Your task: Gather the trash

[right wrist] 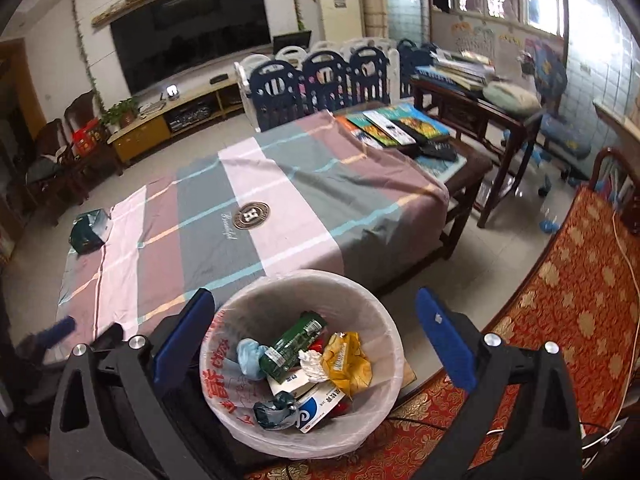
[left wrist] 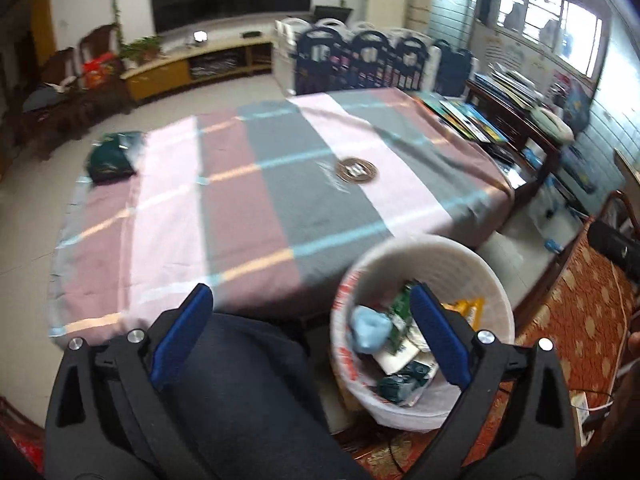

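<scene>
A white lined trash bin (right wrist: 248, 308) stands on the floor by the table's near edge, holding several pieces of trash: a green packet (right wrist: 292, 344), a yellow wrapper (right wrist: 346, 360), a blue wad (right wrist: 248, 356), a white box. It also shows in the left wrist view (left wrist: 424, 256). A dark green packet (right wrist: 88, 230) lies at the far left corner of the striped tablecloth (right wrist: 280, 200), and in the left wrist view (left wrist: 114, 156). My right gripper (right wrist: 314, 312) is open and empty above the bin. My left gripper (left wrist: 310, 308) is open and empty, left of the bin over my lap.
Books and remotes (right wrist: 400, 128) lie on the table's far right end. A red patterned sofa (right wrist: 560, 300) runs along the right. A dark side table (right wrist: 480, 104) and a blue playpen fence (right wrist: 320, 80) stand behind. A white cable (right wrist: 628, 264) crosses the sofa.
</scene>
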A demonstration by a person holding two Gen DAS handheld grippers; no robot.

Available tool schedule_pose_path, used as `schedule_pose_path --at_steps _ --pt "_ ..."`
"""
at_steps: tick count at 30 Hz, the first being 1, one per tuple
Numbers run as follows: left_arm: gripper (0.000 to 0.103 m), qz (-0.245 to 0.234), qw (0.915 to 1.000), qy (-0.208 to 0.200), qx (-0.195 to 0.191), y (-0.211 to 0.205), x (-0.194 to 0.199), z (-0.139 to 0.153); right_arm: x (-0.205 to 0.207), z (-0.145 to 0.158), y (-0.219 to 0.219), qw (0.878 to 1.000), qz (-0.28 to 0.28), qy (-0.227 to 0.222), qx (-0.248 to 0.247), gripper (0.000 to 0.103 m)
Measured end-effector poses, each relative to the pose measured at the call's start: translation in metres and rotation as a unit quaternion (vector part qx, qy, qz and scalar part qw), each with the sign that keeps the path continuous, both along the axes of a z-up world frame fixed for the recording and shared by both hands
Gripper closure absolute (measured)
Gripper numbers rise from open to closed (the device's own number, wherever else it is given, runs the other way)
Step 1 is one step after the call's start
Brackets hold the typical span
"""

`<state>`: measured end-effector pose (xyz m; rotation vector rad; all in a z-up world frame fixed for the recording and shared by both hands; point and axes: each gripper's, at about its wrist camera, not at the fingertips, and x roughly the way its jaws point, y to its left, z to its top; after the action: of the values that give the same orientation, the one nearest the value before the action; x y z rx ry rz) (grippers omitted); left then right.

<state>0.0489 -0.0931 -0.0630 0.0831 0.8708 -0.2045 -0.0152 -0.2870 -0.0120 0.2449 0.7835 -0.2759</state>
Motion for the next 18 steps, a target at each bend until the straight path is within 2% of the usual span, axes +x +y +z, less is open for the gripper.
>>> schedule_pose_path --at_steps 4,8,18 --pt "0.003 0.033 0.9980 -0.052 0.014 0.025 -0.020 0.041 -0.005 0.007 0.030 1.000 0.028 0.005 0.006 0.003" --pt "0.003 0.054 0.9952 -0.081 0.000 0.046 -0.039 0.066 -0.012 0.010 0.054 0.999 0.052 -0.002 -0.011 0.003" --pt "0.003 0.061 0.9942 -0.088 0.010 0.059 -0.055 0.077 -0.017 0.018 0.075 0.997 0.069 -0.005 -0.034 0.003"
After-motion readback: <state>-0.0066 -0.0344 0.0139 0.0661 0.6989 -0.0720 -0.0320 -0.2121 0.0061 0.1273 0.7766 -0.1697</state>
